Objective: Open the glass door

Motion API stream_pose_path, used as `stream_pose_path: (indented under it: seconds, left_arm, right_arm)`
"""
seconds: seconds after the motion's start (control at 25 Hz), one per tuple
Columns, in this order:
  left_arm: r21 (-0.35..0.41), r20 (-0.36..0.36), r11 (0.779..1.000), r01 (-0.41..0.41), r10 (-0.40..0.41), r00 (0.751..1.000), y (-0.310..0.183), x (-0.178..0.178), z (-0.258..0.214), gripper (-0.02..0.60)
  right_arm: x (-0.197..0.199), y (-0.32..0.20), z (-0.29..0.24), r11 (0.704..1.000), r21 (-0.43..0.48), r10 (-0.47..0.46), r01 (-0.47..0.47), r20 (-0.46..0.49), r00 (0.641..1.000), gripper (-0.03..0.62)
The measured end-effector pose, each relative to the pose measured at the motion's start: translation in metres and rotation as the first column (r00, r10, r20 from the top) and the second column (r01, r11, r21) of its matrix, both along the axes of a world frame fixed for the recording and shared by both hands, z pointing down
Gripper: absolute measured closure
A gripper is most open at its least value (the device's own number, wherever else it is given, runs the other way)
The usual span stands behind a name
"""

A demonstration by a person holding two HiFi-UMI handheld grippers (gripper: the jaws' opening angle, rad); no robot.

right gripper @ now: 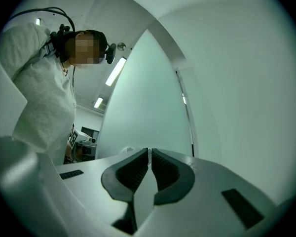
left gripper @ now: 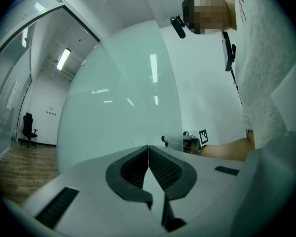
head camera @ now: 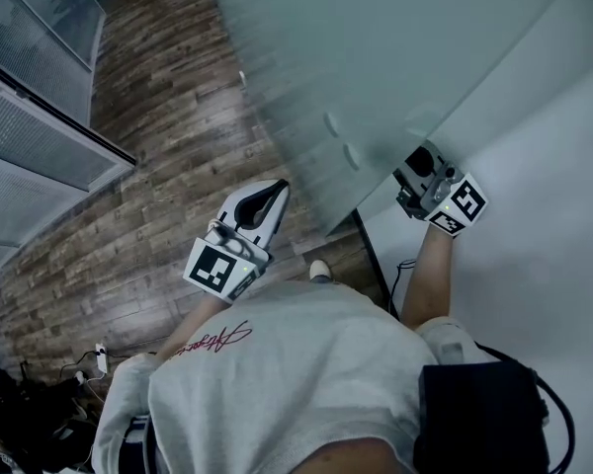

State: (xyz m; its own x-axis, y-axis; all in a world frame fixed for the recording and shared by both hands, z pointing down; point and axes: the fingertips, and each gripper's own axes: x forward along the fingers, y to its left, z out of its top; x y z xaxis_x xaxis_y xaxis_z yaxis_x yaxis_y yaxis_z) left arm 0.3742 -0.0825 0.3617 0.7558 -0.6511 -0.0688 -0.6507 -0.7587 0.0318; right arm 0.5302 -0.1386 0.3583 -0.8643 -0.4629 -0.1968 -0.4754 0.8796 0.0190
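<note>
Pushing the frosted pale-green glass door [head camera: 376, 57], seemingly part-swung ahead of the person beside the white wall [head camera: 544, 225], likely goes best with the clenched, empty right gripper [right gripper: 149, 154] kept near its free edge, pressing steadily; the left gripper [left gripper: 148, 152], equally clenched and empty, should hang clear.

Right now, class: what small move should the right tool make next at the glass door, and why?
Probably a gentle push with the right tool against the glass door. Its jaws stand nearly together with nothing visible between them; it sits close to the pane's edge, and the door stands at an angle, seemingly only partly open. The left tool is shut, away from the door.
</note>
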Motion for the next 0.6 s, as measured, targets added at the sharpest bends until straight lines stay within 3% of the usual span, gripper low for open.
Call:
stream_pose_path:
  seconds: [0.32, 0.6]
  left_arm:
    - [0.000, -0.012, 0.993, -0.115, 0.115, 0.993, 0.019, 0.023, -0.003, 0.565]
    - [0.012, -0.020, 0.986, -0.169, 0.169, 0.985, 0.046, 0.024, -0.008, 0.565]
  right_arm:
    - [0.002, 0.052, 0.000, 0.982, 0.033, 0.187, -0.184, -0.112, 0.976, 0.562]
    - [-0.035, 0.112, -0.006, 0.980, 0.021, 0.200, -0.199, -0.106, 0.974, 0.562]
